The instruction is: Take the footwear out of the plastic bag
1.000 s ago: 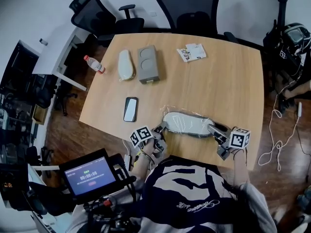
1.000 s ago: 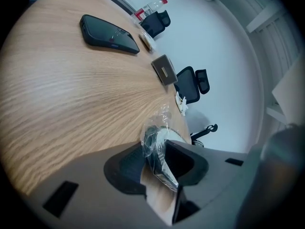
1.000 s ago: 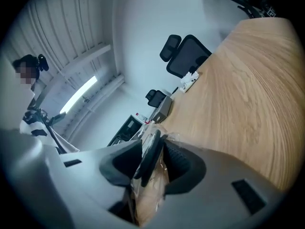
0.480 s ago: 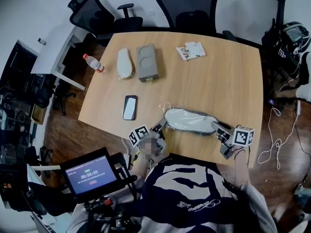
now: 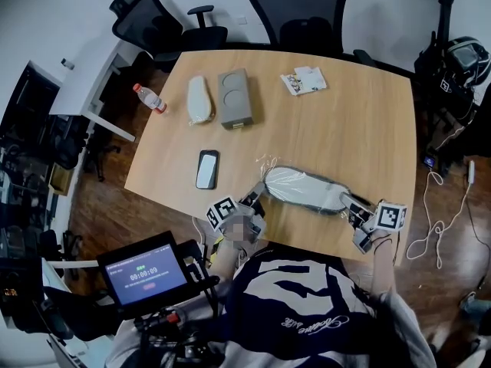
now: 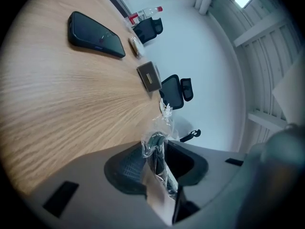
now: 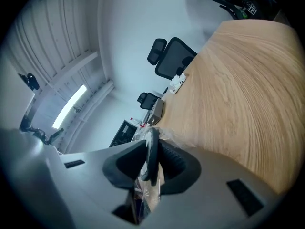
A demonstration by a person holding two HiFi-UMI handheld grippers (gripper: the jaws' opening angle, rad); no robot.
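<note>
A pale slipper with a dark sole [image 5: 303, 188] lies inside a clear plastic bag [image 5: 270, 167], held just over the near part of the wooden table [image 5: 345, 129]. My left gripper [image 5: 257, 198] is shut on the bag's left end; in the left gripper view [image 6: 155, 149] crinkled plastic and a dark edge sit between the jaws. My right gripper [image 5: 347, 204] has just been closing on the slipper's right end. In the right gripper view [image 7: 151, 154] the dark slipper rim [image 7: 152, 144], wrapped in plastic, is pinched between the pads.
On the table are a black phone [image 5: 206, 169], a grey box [image 5: 235, 100], a second pale slipper [image 5: 199, 100] and some cards [image 5: 302, 81]. A water bottle [image 5: 149, 98] lies off the table's left side. Office chairs [image 5: 299, 10] stand at the far edge.
The bagged slipper and both grippers have drifted slightly to the right. Its left end has lifted a little. The right gripper's marker cube has slid further right.
</note>
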